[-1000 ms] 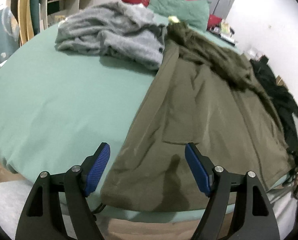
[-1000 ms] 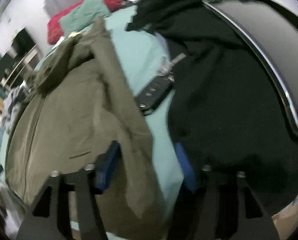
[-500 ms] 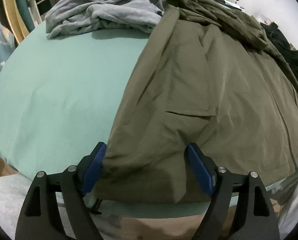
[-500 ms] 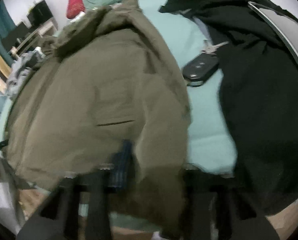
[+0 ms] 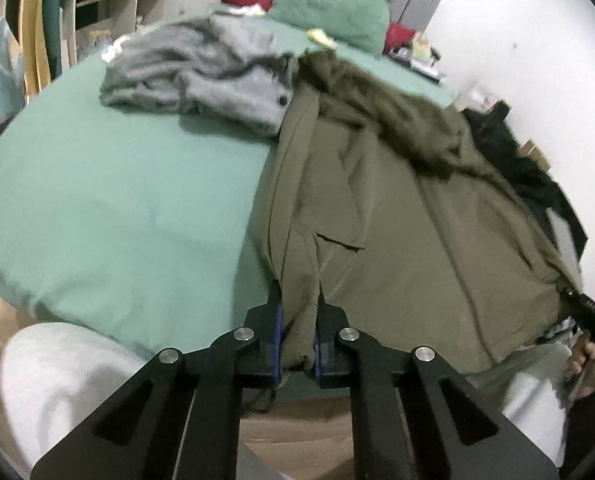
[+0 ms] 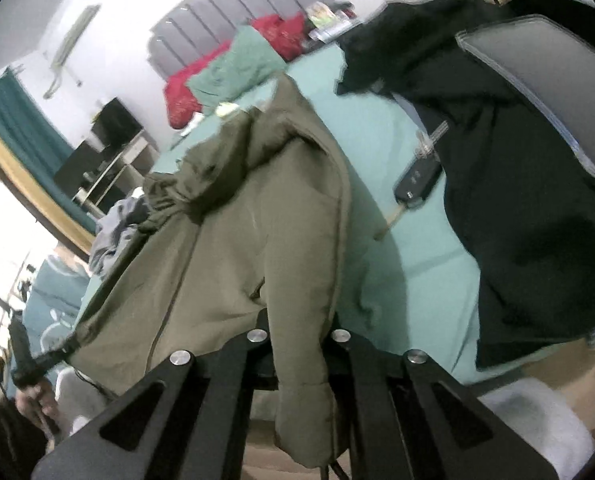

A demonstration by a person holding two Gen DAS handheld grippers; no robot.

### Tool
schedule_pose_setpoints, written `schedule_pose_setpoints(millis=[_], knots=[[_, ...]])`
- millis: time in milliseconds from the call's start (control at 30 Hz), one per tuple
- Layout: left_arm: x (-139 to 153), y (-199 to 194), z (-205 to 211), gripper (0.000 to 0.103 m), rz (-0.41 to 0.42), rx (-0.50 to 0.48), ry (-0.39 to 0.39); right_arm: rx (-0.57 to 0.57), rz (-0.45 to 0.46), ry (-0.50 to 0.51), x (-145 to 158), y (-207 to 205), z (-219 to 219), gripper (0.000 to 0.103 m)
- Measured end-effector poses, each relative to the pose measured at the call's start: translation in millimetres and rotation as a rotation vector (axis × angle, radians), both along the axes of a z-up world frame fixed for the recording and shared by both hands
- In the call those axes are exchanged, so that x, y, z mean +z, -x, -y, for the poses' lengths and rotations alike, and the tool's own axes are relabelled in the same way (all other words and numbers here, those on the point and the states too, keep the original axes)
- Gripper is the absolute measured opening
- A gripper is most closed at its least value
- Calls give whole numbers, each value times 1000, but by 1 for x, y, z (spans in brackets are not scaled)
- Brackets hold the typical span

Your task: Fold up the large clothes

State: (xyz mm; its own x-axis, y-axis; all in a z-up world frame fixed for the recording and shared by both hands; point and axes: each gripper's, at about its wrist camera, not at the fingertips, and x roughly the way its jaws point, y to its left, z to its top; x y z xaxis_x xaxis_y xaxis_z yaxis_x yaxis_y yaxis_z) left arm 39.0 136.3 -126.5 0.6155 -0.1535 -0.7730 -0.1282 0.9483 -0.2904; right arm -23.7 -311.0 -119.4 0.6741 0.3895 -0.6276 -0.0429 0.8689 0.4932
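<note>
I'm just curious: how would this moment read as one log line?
left gripper: just closed, shut on olive jacket hem | right gripper: shut on olive jacket | bed: jacket lifting

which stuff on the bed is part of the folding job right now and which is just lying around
In the job:
- olive jacket, its hem pinched at both corners
- left gripper, just closed on the hem
- right gripper, shut on the other corner

Lying about:
- grey garment
- black garment
- car key
- pillows

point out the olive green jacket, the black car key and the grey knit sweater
olive green jacket (image 5: 417, 240), left wrist view, flat front panel
black car key (image 6: 416, 178), right wrist view, plastic fob body
grey knit sweater (image 5: 201, 76), left wrist view, crumpled middle
</note>
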Motion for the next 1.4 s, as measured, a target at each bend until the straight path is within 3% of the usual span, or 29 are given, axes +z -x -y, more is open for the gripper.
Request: schedule_pose_setpoints(millis=[533, 767, 933, 1167, 1400], knots=[[137, 119, 7, 11, 234, -44, 21, -33, 273, 87, 121, 113, 14, 4], [188, 131, 12, 11, 323, -48, 11, -56, 367, 99, 168, 129, 21, 4], [186, 89, 10, 11, 319, -24, 6, -68, 364, 99, 172, 85, 27, 4], [158, -20, 0, 11, 257, 22, 25, -83, 335, 4, 147, -12, 37, 4], [110, -146, -13, 11, 149, 80, 50, -94, 261, 91, 108, -127, 22, 4]])
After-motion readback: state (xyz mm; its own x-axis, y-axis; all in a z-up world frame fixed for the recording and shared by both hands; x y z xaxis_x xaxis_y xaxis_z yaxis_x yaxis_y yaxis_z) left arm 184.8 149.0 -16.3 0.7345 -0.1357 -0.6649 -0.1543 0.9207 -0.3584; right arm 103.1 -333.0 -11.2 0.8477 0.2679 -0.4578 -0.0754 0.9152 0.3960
